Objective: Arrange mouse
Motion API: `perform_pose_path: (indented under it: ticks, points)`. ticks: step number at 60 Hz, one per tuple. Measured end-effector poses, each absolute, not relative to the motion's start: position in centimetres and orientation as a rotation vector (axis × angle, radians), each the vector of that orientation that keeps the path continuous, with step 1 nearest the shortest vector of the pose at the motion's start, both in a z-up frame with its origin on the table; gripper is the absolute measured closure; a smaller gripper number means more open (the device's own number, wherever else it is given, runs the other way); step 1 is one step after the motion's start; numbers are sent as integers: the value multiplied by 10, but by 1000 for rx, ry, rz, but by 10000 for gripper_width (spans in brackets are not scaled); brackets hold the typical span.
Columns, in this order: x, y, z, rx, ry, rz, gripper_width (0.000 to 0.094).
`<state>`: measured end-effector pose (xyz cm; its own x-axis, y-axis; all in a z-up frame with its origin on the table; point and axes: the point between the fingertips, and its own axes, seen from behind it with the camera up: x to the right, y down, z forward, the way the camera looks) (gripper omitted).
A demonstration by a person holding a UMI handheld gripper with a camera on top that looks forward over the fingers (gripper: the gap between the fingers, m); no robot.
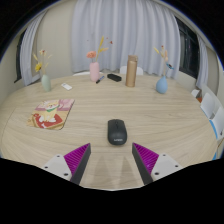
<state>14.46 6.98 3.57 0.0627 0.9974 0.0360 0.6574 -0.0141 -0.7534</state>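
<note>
A black computer mouse (117,131) lies on the light wooden table (150,115), pointing away from me. My gripper (112,160) is open, its two magenta pads (78,157) spread wide. The mouse sits just ahead of the fingertips, roughly centred on the gap, with bare table between it and the fingers. Nothing is held.
A colourful booklet (53,113) lies left of the mouse. Along the far edge stand a pink vase (95,71), a brown cylinder (130,70), a pale blue vase (162,85) and a flower vase at far left (44,82). White curtains hang behind.
</note>
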Motion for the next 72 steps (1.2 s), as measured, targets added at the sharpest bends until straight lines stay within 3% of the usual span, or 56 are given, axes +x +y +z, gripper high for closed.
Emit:
perform_pose_path:
  ticks: [16,30,34,37,45,50,56,65,72]
  points:
    - [85,84,-6,-1732,-1656,708,77]
    - [51,90,-13,-1748,-1642,740,82]
    - [46,92,-13,-1753,-1640,739,197]
    - [43,94,-13,-1743,-1647,730,466]
    - [42,92,-11,-1736,-1682,709,534]
    - [43,84,2,-1741,-1687,706,544]
    - [32,57,41,-1747,-1667,761,543]
    - [-6,-27,109,-1677,-1684,880,544]
    - [-36,-106,131,-1627,-1712,964,545]
